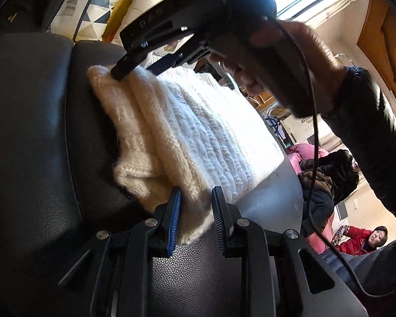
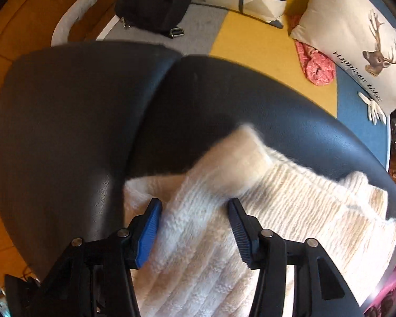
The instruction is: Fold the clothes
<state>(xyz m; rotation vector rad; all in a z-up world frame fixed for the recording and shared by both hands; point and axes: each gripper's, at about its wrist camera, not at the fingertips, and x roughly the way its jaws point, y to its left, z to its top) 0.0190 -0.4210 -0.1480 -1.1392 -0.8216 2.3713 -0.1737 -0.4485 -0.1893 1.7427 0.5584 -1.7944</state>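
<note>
We see a fluffy cream-white knitted sweater (image 1: pixel 187 132) lying folded on a black leather seat (image 1: pixel 29 132), close to the seam between its two cushions.

Our left tool (image 1: pixel 195 211) has its two fingers clamped on the near corner of the sweater. Our right tool (image 2: pixel 195 227) points down over the far end, and a thick fold of knit sits between its fingers. The fingers stand apart there, and we think they are not squeezing.

What could go wrong? The knit is soft and puffy, so the fold may spring open when the right tool lets go. The fluffy yarn could catch on the ridged finger pads and get pulled up with the tool. Then the neat stack would slide across the smooth leather toward the seat's edge. The left tool could also tug its corner out of shape if it lifts.

For writing, a white pillow with a deer picture (image 2: pixel 356 39) behind the seat says "Happiness ticket". The right tool's black body (image 1: pixel 171 26) shows some letters, but we cannot read them well.
</note>
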